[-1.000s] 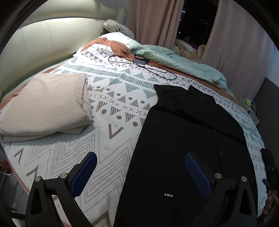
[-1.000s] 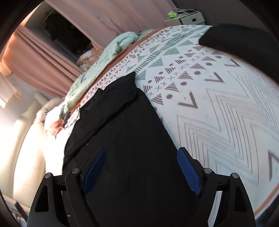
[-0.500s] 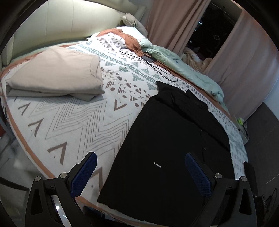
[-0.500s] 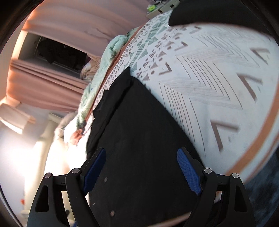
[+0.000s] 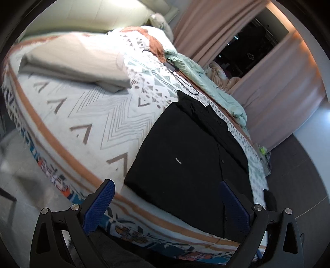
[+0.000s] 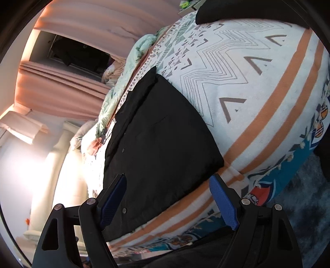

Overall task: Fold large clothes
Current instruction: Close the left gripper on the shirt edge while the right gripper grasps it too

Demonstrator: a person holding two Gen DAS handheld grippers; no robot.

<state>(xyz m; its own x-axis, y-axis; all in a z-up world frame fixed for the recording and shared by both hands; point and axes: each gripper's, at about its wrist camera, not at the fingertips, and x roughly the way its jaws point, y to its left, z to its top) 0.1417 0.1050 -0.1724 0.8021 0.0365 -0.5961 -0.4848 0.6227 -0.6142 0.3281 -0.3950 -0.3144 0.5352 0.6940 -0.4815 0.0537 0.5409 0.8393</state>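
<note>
A black button-up garment lies flat on the patterned bedspread, its hem near the bed's front edge and a small white label on its chest. The right wrist view shows the same black garment with its buttons along the left side. My left gripper hangs open above the bed's edge, just short of the hem, holding nothing. My right gripper is open too, over the hem's near corner, with nothing between its blue pads.
A folded beige cloth lies at the far left of the bed. A mint duvet, a black cable and pink curtains are behind. Another dark item lies at the bed's far end. Dark floor runs to the right.
Both grippers have pulled back and up from over the garment to beyond the bed's front edge. The garment lies still and both stay open.
</note>
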